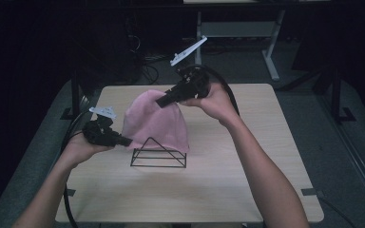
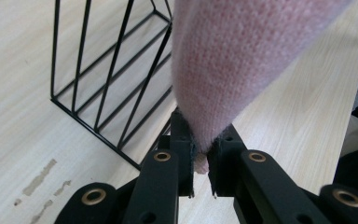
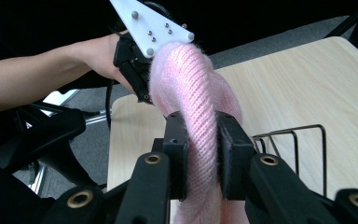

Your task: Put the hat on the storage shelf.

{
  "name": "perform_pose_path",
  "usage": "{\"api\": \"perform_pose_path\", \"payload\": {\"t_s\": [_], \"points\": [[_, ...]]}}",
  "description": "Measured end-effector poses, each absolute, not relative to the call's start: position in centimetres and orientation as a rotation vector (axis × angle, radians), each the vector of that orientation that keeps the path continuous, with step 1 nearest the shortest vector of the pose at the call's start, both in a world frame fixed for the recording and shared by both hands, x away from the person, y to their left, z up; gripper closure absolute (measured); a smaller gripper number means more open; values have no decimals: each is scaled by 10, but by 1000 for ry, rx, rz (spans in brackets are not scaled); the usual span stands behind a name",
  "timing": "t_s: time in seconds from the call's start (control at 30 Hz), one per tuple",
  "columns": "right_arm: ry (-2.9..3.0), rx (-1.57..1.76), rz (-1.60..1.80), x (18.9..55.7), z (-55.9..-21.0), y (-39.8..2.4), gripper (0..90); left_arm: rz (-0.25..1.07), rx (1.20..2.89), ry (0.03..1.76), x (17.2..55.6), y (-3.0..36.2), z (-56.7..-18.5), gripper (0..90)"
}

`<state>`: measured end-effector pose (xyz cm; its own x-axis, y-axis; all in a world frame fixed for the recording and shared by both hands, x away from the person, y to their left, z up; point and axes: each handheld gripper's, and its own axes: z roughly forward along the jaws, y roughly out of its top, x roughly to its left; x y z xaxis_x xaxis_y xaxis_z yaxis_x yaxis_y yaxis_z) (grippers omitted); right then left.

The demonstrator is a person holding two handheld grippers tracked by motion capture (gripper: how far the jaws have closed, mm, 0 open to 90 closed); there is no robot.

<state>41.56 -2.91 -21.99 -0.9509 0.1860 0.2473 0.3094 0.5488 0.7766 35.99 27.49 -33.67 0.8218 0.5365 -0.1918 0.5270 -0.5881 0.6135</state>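
While my left hand-held gripper (image 1: 126,141) pinches the lower corner of the pink knit cloth (image 1: 154,123), my right hand-held gripper (image 1: 161,101) clamps its top. Cloth hangs stretched between them above the counter (image 1: 247,156), just behind the black wire rack (image 1: 159,154).

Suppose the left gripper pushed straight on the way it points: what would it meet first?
The pink cloth already pinched between the jaws of the left gripper. Past that, probably the wire rack close beside it, though depth is unclear.
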Motion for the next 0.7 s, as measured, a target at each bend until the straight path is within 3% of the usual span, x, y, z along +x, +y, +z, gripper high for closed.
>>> {"api": "perform_pose_path", "payload": {"t_s": [0.7], "points": [[-2631,-415,-1284,416,-255,-19,740,15,2384,808,358,274,-369,819]]}}
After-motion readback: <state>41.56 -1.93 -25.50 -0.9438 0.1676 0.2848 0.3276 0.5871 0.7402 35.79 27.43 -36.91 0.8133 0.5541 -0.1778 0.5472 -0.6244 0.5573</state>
